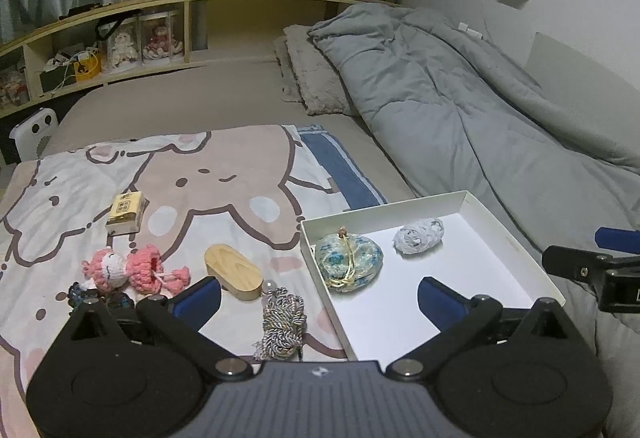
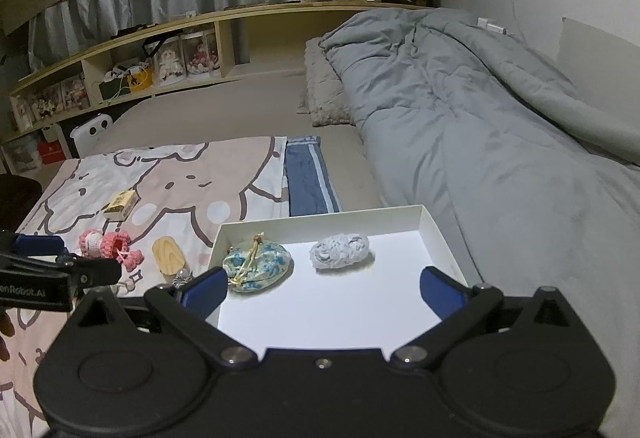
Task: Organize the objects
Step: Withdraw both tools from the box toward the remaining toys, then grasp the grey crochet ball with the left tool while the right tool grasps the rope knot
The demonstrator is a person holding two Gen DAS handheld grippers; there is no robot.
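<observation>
Left gripper (image 1: 318,296): jaws were spread wide, nothing between the blue pads, hovering over the near-left corner of the white box (image 1: 520,246). Right gripper (image 2: 322,288): jaws also spread wide and empty, above the near half of the same box (image 2: 438,242).

In the box:
- round flat pouch (image 1: 349,260), pale fabric with blue floral print, tan cord and a small bead on top; sat at the left side, near the left wall.
- small wad of white-grey crocheted yarn (image 1: 418,236), oval, right of the pouch and apart from it, toward the far side.

Outside the box, on the cartoon-print blanket (image 1: 224,173), left of the box:
- twisted grey-white cord bundle (image 1: 283,324) with a bead at its far end, just beside the box's left wall, near edge.
- oval light-wood block (image 1: 234,272), flat, left of the cord, touching or nearly touching the bead; couldn't tell which.
- pink and white crochet doll (image 1: 134,270), lying on its side, left of the block.
- dark beaded item (image 1: 98,296) near the doll, partly hidden by the left gripper.
- small yellow printed carton (image 1: 126,213), farther back, well apart from the rest.

Beyond: folded grey duvet (image 1: 460,109) along the right of the bed.
</observation>
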